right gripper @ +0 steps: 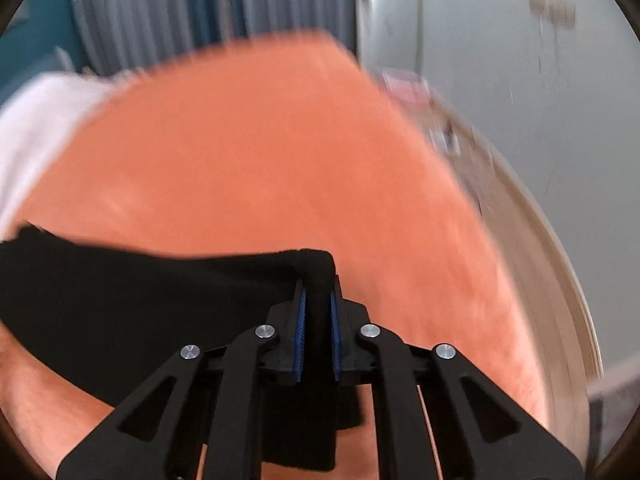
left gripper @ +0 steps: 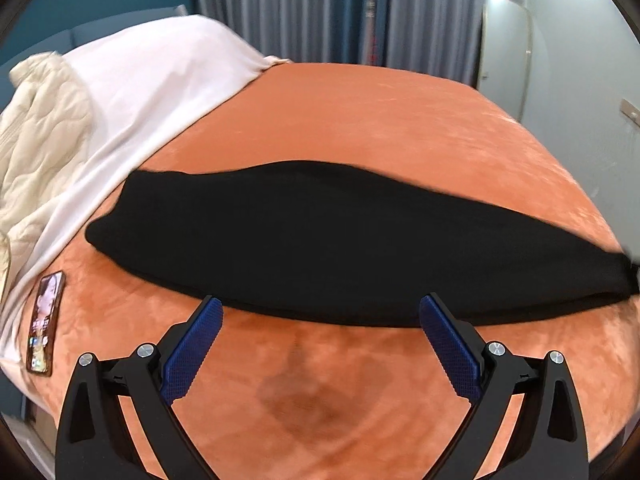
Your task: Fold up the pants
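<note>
black pants [left gripper: 340, 236] lie folded lengthwise across an orange bedspread [left gripper: 360, 120]. right gripper [right gripper: 318, 296] pinches one end of the pants. left gripper [left gripper: 320, 308], fingers spread, hovers by the pants' near edge. a phone [left gripper: 45, 322] lies left of the pants.

The black pants [left gripper: 340, 240] lie as one long, narrow, folded strip across an orange bedspread [left gripper: 400, 128], running from left to right with smooth, rounded edges. The fabric is plain, dark and matte. In the right wrist view, the pants' [right gripper: 140, 304] right end is bunched into a raised fold, lifted slightly off the bedspread [right gripper: 260, 160].
</note>
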